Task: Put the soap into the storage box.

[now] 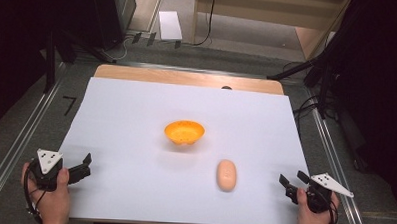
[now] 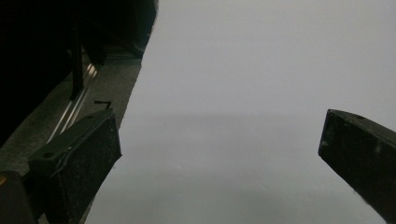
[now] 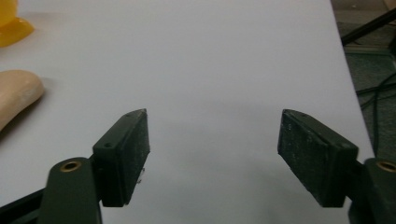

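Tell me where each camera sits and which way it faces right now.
High view: above the person's side, facing forward and down on the white sheet; both hands, left claw and right claw show.
Left gripper view: on the left claw, facing bare sheet.
Right gripper view: on the right claw, facing across the sheet.
High and right views share the bread roll and orange bowl.

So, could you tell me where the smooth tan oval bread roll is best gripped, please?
Grip the smooth tan oval bread roll across its narrow middle. It lies flat with its long axis running away from the person, so its short sides face left and right. The open right claw is nearest and could come in from above.
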Demonstrator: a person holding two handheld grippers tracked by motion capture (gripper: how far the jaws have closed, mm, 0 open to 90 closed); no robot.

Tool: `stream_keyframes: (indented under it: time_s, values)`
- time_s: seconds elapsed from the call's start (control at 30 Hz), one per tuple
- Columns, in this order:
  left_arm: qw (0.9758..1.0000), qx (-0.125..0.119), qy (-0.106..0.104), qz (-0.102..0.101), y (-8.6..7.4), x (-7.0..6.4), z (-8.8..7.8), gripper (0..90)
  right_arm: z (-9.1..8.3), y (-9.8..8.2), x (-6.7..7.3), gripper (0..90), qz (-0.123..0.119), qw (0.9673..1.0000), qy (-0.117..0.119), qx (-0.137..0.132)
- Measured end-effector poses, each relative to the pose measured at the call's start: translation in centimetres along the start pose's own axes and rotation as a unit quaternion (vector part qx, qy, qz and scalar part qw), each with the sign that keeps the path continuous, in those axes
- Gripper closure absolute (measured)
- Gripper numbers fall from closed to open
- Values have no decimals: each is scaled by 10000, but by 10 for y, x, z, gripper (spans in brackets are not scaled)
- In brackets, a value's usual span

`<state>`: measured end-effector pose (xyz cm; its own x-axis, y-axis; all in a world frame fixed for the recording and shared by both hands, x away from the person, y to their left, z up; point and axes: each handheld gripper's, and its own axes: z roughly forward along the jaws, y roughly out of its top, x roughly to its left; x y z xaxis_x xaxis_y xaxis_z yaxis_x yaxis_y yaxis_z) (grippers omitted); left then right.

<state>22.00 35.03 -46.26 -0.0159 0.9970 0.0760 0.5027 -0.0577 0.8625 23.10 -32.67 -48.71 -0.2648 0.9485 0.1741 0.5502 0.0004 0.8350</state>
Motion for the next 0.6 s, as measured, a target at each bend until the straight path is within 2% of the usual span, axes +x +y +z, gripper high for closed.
stream_keyframes:
  time_s: [0.1, 0.17, 0.23, 0.27, 0.33, 0.5, 0.53, 0.57, 0.6]
  values:
    - [9998, 114, 32, 140, 1, -3, 2, 0, 1, 2, 2, 197, -43, 9999, -137, 68]
    - [9993, 251, 37, 258, 1, -5, 5, 0, 0, 4, 5, 187, -7, 10000, -23, 64]
    - [9993, 258, 45, 277, 1, -6, 5, 0, 0, 6, 8, 187, -11, 10000, -31, 86]
    - [9989, 353, 25, 301, 2, -6, 7, 0, 0, 10, 14, 187, -55, 9998, -110, 124]
    - [9987, 409, -6, 295, 3, -6, 8, 0, -1, 12, 17, 183, -65, 9998, -107, 151]
    - [9980, 527, -52, 335, 3, -6, 10, 0, 4, 27, 49, 161, 33, 9993, -61, 359]
    - [9983, 504, -65, 300, 3, -5, 10, 0, 6, 29, 55, 162, 20, 9993, -27, 376]
    - [9983, 504, -65, 300, 3, -5, 10, 0, 6, 29, 55, 162, 20, 9993, -27, 376]
    - [9987, 445, -77, 249, 3, -4, 9, 0, 7, 32, 66, 183, -18, 9991, 15, 424]
